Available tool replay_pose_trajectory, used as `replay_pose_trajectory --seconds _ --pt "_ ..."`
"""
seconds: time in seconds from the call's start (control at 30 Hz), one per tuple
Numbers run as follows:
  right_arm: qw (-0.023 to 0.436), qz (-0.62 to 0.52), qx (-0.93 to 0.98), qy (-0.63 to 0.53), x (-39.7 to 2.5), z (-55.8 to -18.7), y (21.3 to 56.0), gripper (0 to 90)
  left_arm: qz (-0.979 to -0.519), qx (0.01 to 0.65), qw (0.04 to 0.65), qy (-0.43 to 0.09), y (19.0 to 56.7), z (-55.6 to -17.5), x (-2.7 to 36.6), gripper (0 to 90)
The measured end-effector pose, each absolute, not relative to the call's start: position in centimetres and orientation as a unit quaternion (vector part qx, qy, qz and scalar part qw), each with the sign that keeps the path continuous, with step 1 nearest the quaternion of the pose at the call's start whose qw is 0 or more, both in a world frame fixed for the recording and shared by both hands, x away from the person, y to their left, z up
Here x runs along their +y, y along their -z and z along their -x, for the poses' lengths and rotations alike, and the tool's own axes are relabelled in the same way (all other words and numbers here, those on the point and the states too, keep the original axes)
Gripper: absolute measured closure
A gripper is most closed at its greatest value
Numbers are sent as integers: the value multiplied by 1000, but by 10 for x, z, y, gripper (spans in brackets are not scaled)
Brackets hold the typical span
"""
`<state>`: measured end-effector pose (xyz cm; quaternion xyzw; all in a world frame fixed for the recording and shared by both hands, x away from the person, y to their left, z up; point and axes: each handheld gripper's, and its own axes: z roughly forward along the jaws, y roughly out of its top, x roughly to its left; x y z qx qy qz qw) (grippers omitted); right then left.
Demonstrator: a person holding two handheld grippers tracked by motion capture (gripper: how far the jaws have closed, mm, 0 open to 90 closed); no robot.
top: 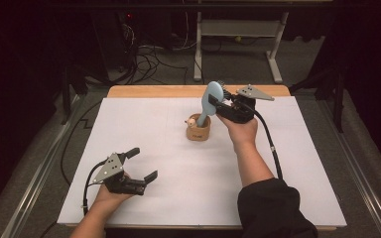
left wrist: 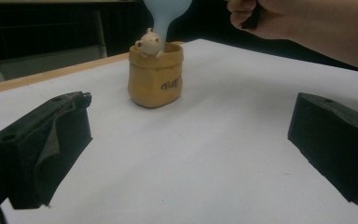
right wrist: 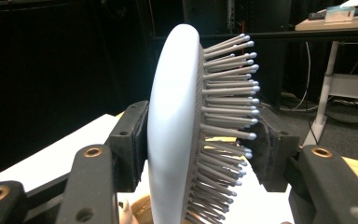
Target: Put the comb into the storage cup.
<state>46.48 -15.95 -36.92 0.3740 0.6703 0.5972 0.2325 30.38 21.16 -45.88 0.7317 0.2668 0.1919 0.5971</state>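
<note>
Right gripper [top: 222, 105] clamps the hairbrush [top: 212, 96] head; its handle stands in the holder [top: 198, 130] at 7 o'clock. Right gripper view shows bristles. Left gripper [top: 141, 164] gapes wide.

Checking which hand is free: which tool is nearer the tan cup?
Right. The right tool grips the hairbrush just beside the tan cup; the left tool rests open, well short of it.

My right arm wears a black sleeve [top: 273, 206], lower right of the frame. Both my grippers, left [top: 142, 165] and right [top: 220, 101], are black, each topped by a grey three-cornered plate and trailing a black cable.
</note>
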Motion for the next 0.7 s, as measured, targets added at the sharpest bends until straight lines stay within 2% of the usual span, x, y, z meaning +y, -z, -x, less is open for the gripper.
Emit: replay_pose_trajectory --seconds 0.33,0.7 --pt "235 -385 667 -594 -166 -464 370 431 -733 266 596 -192 459 -304 210 6" --pt "226 -394 662 -597 -171 -465 372 339 -732 265 597 -192 459 -304 210 9"
